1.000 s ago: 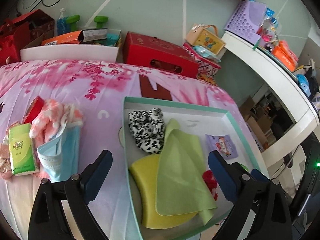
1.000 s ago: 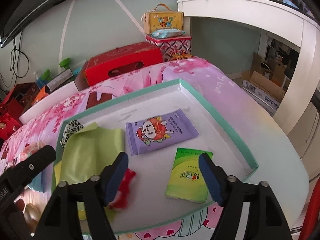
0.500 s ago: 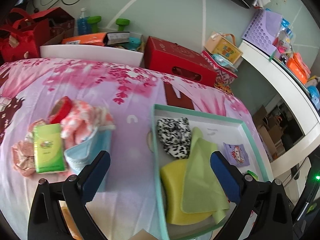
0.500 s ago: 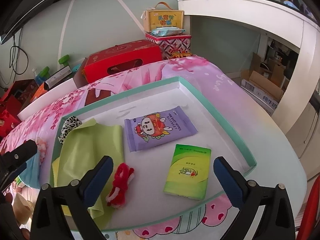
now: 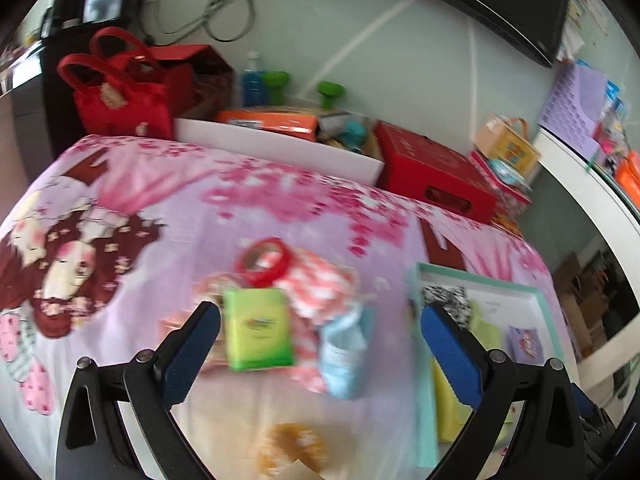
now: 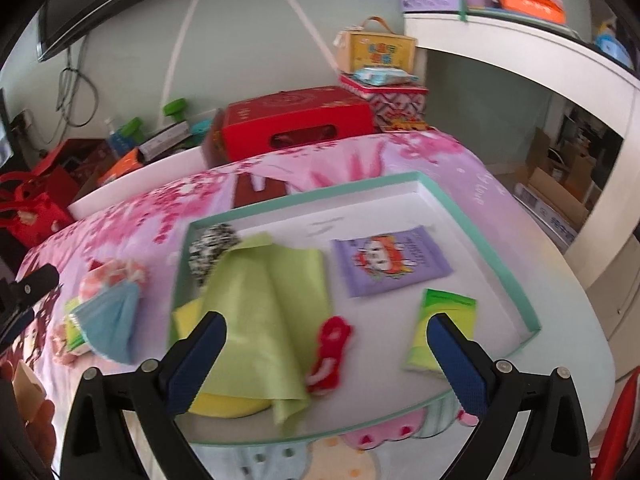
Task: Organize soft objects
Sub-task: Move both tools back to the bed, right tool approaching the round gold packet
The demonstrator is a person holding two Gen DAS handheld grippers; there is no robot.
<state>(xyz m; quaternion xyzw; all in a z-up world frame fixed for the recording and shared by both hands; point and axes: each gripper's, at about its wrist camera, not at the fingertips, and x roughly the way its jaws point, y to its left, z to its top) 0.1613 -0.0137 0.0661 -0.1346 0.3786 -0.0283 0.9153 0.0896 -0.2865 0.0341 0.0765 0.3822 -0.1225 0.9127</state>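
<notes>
Hovering w/ jaws wide apart and nothing between them, the right gripper (image 6: 326, 340) sits over the near edge of the teal-rimmed tray (image 6: 476, 236); its jaws have just been opening, and the red scrunchie (image 6: 330, 354) lies on the tray floor below the gap, not touched. Just left of it a light-green cloth (image 6: 268, 308) drapes over a yellow sponge (image 6: 224, 400); to the right a green tissue pack (image 6: 440, 328) lies flat beside the right finger. Farther in: purple wipes pack (image 6: 392, 266), and a black-and-white scrunchie (image 6: 210, 246) in the tray's far-left corner. The left gripper (image 5: 320, 344) is also spread open and empty, above the loose pile on the pink bedsheet (image 5: 160, 200), left of the tray. Nearest it an orange scrunchie (image 5: 290, 448), blurred; then a 2nd green tissue pack (image 5: 258, 334) and a blue face mask (image 5: 346, 354) btwn the fingers in view; beyond those a pink-white fluffy item (image 5: 320, 284) and a red tape roll (image 5: 264, 260). Past the bed edge: red box (image 5: 436, 176), red bag (image 5: 120, 96).
</notes>
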